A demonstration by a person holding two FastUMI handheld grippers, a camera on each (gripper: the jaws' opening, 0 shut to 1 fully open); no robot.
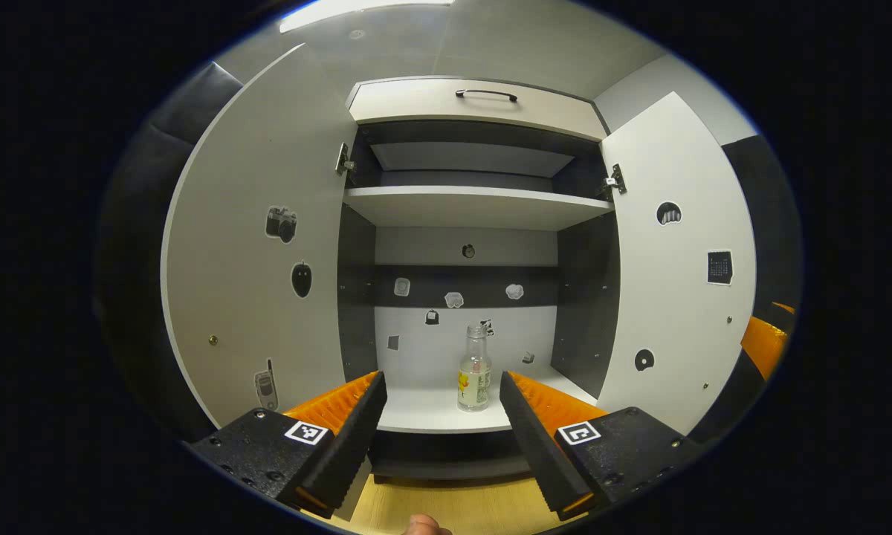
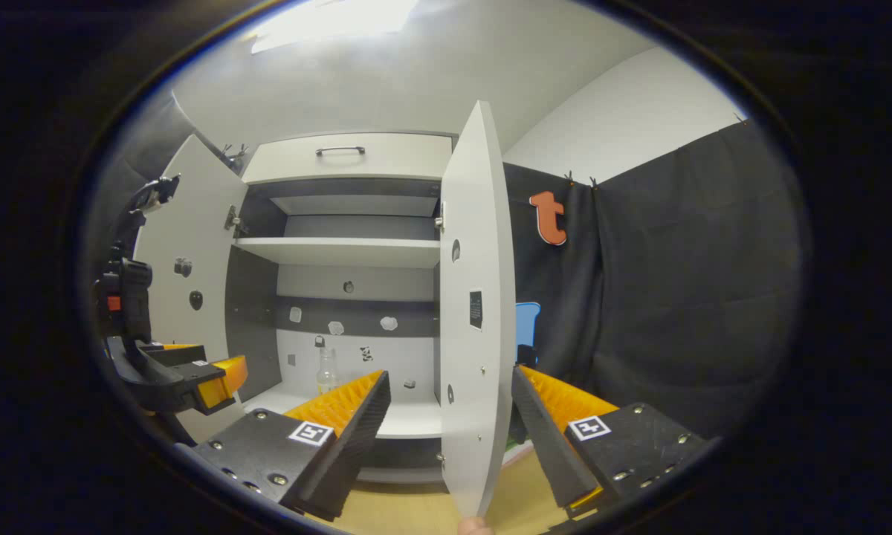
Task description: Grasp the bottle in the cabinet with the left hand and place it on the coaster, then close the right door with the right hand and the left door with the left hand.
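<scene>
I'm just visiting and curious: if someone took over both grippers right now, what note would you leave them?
Left gripper: open, empty, aimed at the clear glass bottle standing on the cabinet's lower shelf.
Right gripper: open, empty, the white right door's edge between its fingers.
White left door is wide open too.
Done: nothing yet.
Left: grasp bottle, set it on the coaster, close right door, then left.

white ceiling, bright ceiling light

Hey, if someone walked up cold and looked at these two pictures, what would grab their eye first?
Probably the cabinet with both doors swung wide, and the lone clear bottle standing upright on its lower shelf. The open left gripper frames that bottle without touching it. In the right gripper view, the right door stands edge-on between the open right gripper fingers.
</scene>
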